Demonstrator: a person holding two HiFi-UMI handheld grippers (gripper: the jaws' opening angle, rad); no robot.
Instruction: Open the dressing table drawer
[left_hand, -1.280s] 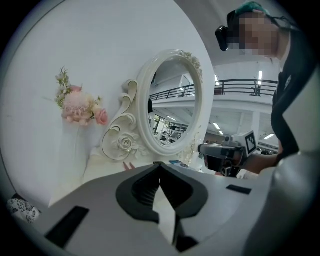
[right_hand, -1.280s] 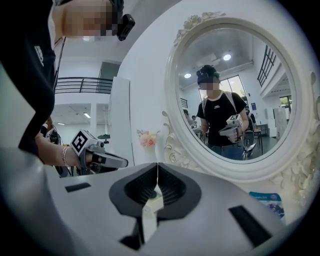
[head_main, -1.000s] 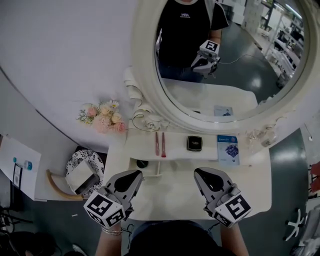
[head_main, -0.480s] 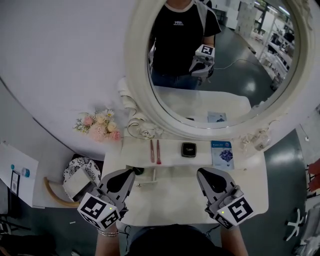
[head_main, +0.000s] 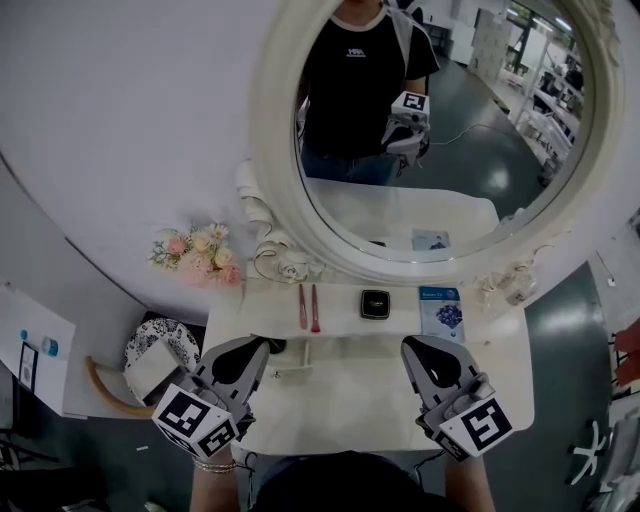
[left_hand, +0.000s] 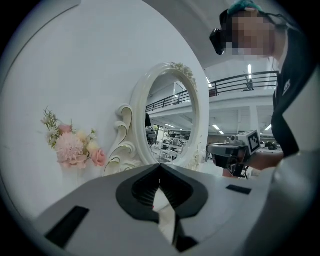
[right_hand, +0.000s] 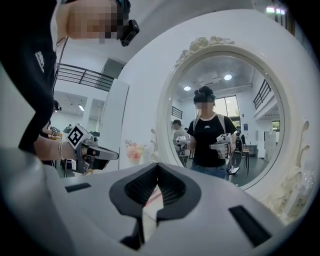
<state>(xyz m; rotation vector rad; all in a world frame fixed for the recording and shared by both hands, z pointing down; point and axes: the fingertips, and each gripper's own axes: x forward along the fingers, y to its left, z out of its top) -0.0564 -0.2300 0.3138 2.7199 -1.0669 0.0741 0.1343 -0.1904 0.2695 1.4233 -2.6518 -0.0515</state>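
Both grippers hover over the near half of the dressing table (head_main: 345, 392), below the big oval mirror (head_main: 440, 150). The left gripper (head_main: 264, 344) hangs below the mirror's left side and the right gripper (head_main: 407, 343) below its middle. Each points toward the mirror. Both pairs of jaws are clenched tip to tip with nothing between them, which each gripper view shows plainly. They look just as closed in the earlier frames.

Since a second ago the two grippers have drawn slightly further apart. The left marker cube (head_main: 195, 421) now sits further out to the left and the right marker cube (head_main: 477, 425) a touch further right. The head view itself has shifted, so the mirror and table lie more to the left in it. More of the person's reflected dark shirt shows in the glass.

On the raised strip directly under the mirror, the two pink sticks (head_main: 307, 306), the black square case (head_main: 375, 303) and the blue booklet (head_main: 441, 307) keep the same order and spacing as before. The flowers (head_main: 195, 257) stay on the wall to the left of the mirror.

The drawer shows its front in no view. The table's near edge, the side farthest from the mirror, is covered by the person's body. Neither gripper touches the table.
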